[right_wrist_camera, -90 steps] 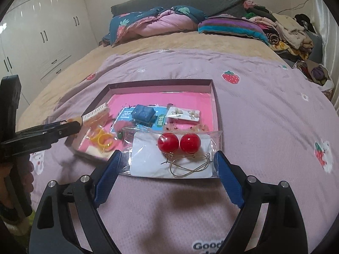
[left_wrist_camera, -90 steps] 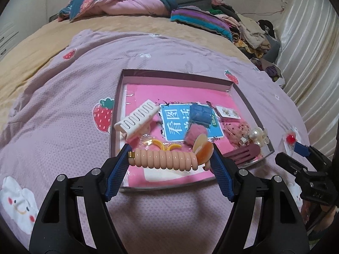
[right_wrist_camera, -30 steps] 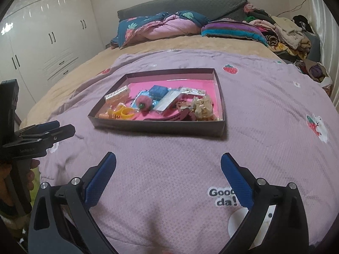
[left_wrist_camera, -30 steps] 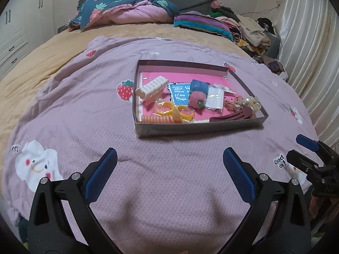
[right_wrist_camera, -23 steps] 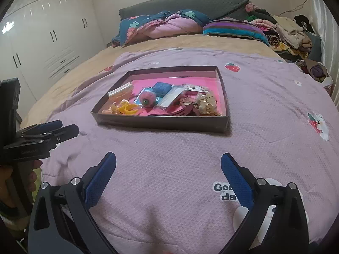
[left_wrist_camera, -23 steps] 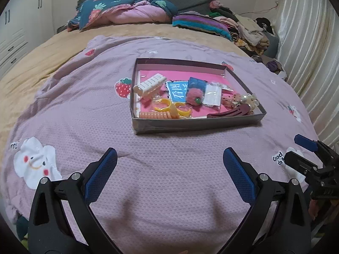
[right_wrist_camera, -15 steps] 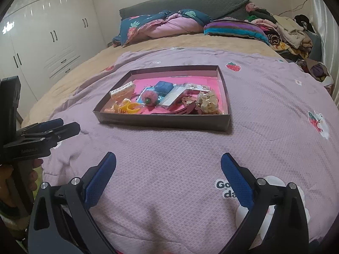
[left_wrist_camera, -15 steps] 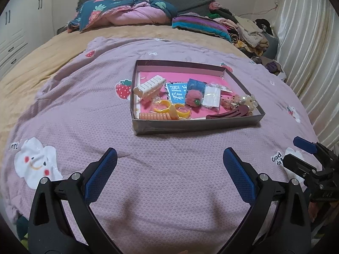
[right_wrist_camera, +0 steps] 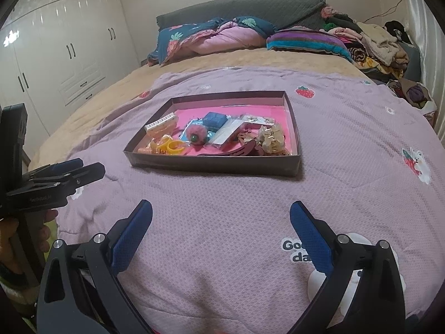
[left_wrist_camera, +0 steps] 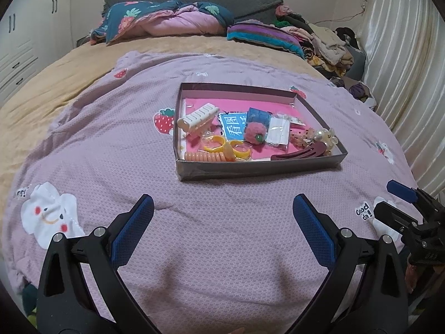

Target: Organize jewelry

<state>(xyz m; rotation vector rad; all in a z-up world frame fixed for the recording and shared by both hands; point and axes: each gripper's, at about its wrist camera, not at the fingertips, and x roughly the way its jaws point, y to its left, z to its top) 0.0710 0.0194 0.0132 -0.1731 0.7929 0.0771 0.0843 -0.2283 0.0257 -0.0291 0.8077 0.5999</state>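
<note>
on the lilac bedspread (left_wrist_camera: 222,250) the shallow box (left_wrist_camera: 258,169) lies straight ahead of both grippers and well apart from them, long side facing them; left gripper (left_wrist_camera: 222,231) and right gripper (right_wrist_camera: 221,233) both gape wide, holding nothing; neither looks clearly nearer; inside, the coil hair tie (left_wrist_camera: 205,156) and dark claw clip (left_wrist_camera: 300,153) lie along the near wall; the packet's (left_wrist_camera: 278,133) contents are too small to make out, and no loose piece shows on the cover.
</note>
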